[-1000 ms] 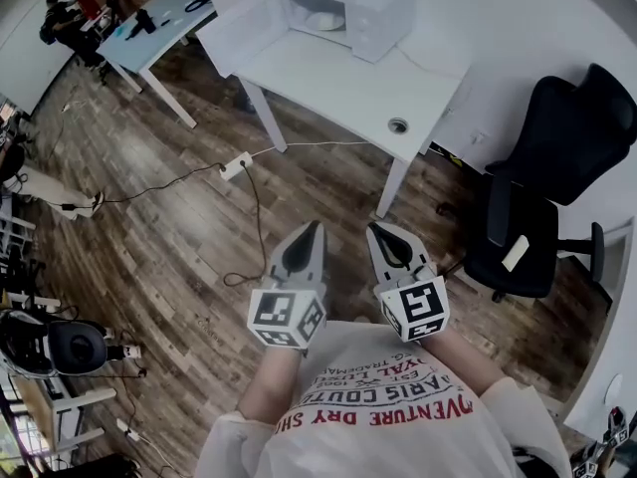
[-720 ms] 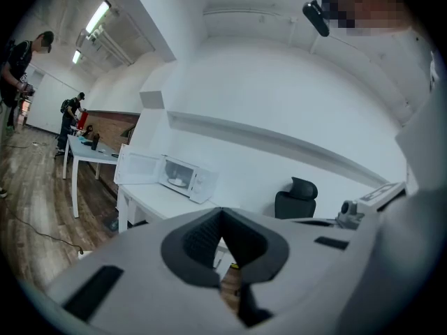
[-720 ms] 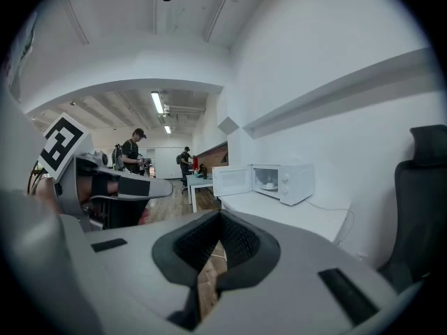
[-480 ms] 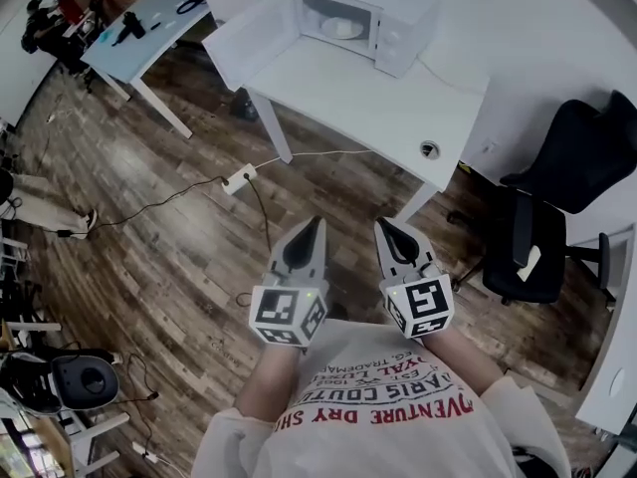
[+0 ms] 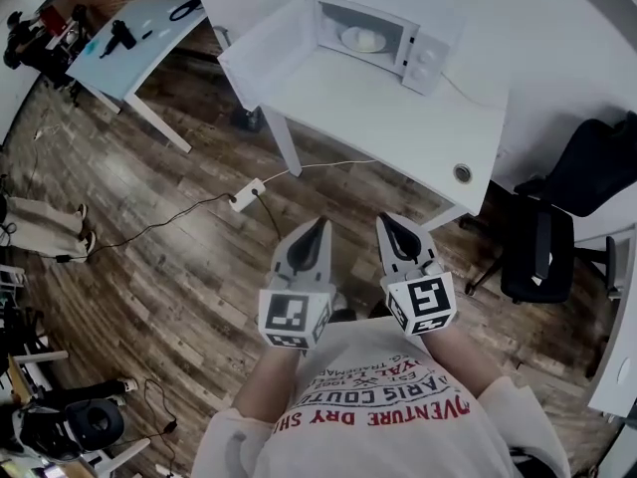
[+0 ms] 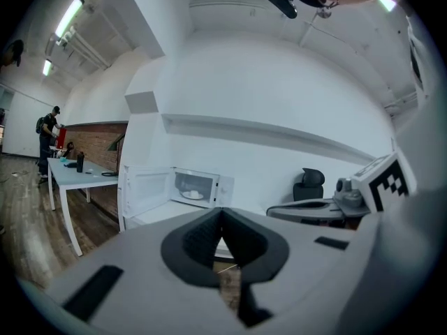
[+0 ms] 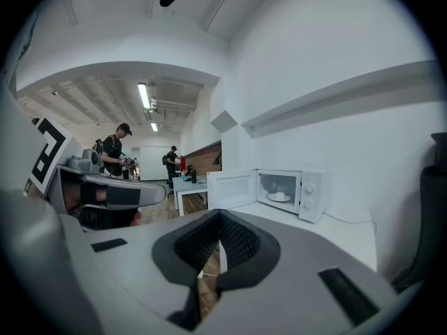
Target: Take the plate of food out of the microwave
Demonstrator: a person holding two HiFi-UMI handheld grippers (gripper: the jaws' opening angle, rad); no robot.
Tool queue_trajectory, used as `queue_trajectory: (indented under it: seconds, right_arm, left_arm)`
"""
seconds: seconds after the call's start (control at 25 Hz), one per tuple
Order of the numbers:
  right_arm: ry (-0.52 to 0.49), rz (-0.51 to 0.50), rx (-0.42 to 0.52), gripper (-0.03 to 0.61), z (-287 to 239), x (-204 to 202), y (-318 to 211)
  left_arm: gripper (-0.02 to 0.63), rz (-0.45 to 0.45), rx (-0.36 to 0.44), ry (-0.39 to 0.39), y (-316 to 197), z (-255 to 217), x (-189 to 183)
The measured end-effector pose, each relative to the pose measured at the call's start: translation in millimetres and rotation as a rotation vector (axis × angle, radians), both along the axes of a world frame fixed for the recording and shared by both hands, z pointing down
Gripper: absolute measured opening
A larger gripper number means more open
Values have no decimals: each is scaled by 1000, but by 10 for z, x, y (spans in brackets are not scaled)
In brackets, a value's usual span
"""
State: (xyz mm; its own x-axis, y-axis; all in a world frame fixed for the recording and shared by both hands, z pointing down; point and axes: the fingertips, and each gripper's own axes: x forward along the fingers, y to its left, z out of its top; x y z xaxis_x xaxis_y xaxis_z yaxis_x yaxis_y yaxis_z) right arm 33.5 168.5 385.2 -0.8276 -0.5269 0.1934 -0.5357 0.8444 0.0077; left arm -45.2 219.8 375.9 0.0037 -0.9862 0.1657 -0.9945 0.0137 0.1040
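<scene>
A white microwave [image 5: 383,38] stands at the back of a white table [image 5: 398,127], its door [image 5: 264,48] swung wide to the left. Inside rests a plate of food [image 5: 363,40], also seen in the left gripper view as a plate of food [image 6: 191,195] and in the right gripper view as a plate of food [image 7: 279,197]. My left gripper [image 5: 318,227] and right gripper [image 5: 383,222] are held side by side in front of the person's chest, well short of the table. Both are shut with nothing between the jaws.
A black office chair [image 5: 557,227] stands right of the table. A power strip [image 5: 247,194] and cable lie on the wood floor. A second table [image 5: 129,38] with small items is at far left, with people [image 7: 112,152] standing farther off.
The view has come closer to the white table and microwave, which now sit lower and larger in the head view. Both grippers keep their place before the chest, still shut.
</scene>
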Motion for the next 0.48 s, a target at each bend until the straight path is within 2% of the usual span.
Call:
queue_trajectory:
  seconds: [0.28, 0.4, 0.48]
  right_arm:
    - [29, 15, -20, 3, 132, -386, -431]
    - [30, 18, -28, 3, 178, -512, -735]
    - [24, 15, -37, 3, 203, -617, -967]
  left_arm:
    - [8, -3, -28, 84, -414, 212, -445]
    - [8, 4, -37, 79, -720, 260, -554]
    - [8, 4, -43, 44, -949, 267, -637]
